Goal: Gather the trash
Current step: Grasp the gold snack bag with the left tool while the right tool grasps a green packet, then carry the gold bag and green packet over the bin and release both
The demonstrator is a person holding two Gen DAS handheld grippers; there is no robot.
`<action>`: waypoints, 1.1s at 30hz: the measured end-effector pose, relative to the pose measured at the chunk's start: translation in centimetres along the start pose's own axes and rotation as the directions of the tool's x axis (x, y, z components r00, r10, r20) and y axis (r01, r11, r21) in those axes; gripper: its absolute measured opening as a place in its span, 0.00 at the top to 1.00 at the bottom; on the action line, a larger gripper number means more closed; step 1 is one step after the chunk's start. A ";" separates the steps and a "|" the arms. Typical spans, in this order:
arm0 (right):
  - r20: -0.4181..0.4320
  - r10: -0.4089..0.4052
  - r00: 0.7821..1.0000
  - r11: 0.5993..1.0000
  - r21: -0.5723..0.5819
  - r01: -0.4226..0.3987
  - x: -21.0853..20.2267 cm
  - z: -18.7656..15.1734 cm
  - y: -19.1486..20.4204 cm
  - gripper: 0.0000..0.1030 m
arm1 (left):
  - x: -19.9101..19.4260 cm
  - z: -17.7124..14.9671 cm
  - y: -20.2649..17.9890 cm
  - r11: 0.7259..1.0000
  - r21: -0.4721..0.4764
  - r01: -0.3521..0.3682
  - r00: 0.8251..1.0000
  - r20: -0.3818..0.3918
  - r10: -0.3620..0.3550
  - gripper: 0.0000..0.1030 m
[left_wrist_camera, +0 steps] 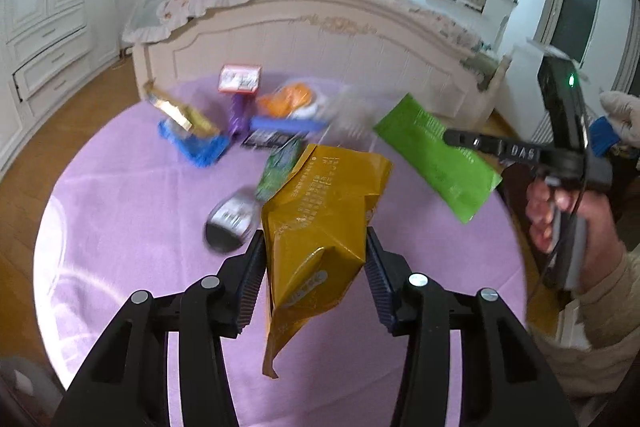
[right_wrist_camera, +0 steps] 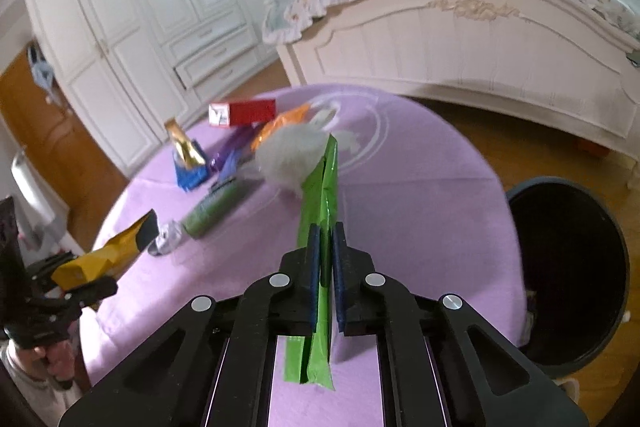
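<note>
1. My left gripper (left_wrist_camera: 315,267) is clamped on a yellow bag (left_wrist_camera: 320,211), lifted off the purple tablecloth (left_wrist_camera: 132,211).
2. My right gripper (right_wrist_camera: 324,267) pinches a flat green packet (right_wrist_camera: 322,195) edge-on, also clear of the cloth.
3. More wrappers lie across the table: a blue wrapper (left_wrist_camera: 200,147), a red box (right_wrist_camera: 248,111), an orange bag (left_wrist_camera: 286,99).
4. A black bin (right_wrist_camera: 572,267) stands just beside the table.

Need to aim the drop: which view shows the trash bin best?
The right wrist view: the black trash bin stands beside the purple table, its open mouth visible. The left wrist view does not show it at all.
</note>
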State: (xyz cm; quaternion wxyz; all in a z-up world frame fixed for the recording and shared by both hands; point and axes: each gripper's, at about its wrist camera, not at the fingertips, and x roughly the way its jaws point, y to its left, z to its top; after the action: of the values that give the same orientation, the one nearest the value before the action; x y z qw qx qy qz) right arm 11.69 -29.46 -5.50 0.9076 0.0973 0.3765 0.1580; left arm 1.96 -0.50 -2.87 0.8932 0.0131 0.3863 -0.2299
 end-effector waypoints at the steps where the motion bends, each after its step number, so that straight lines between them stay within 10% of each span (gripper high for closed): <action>1: 0.011 0.005 1.000 1.000 0.009 -0.006 -0.5 0.2 -0.4 0.93 | 0.1 0.6 -0.6 1.000 -0.002 0.014 1.000 0.010 -0.014 0.54; 16: 0.196 -0.114 0.974 0.979 0.188 0.077 -8.2 1.3 -11.5 0.93 | 8.0 9.1 -11.6 0.967 0.030 0.251 0.968 0.017 -0.252 0.54; 33: 0.161 -0.250 0.955 0.901 0.399 0.169 -7.7 -2.0 -24.7 0.93 | 18.8 12.4 -21.5 0.928 0.044 0.370 0.924 -0.123 -0.363 0.54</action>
State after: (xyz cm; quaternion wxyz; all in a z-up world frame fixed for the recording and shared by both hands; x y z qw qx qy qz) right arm 10.39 -55.09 -9.17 0.9174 0.2462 0.3113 -0.0282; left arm 12.61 -29.71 -3.92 0.8102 -0.0165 0.4239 -0.4045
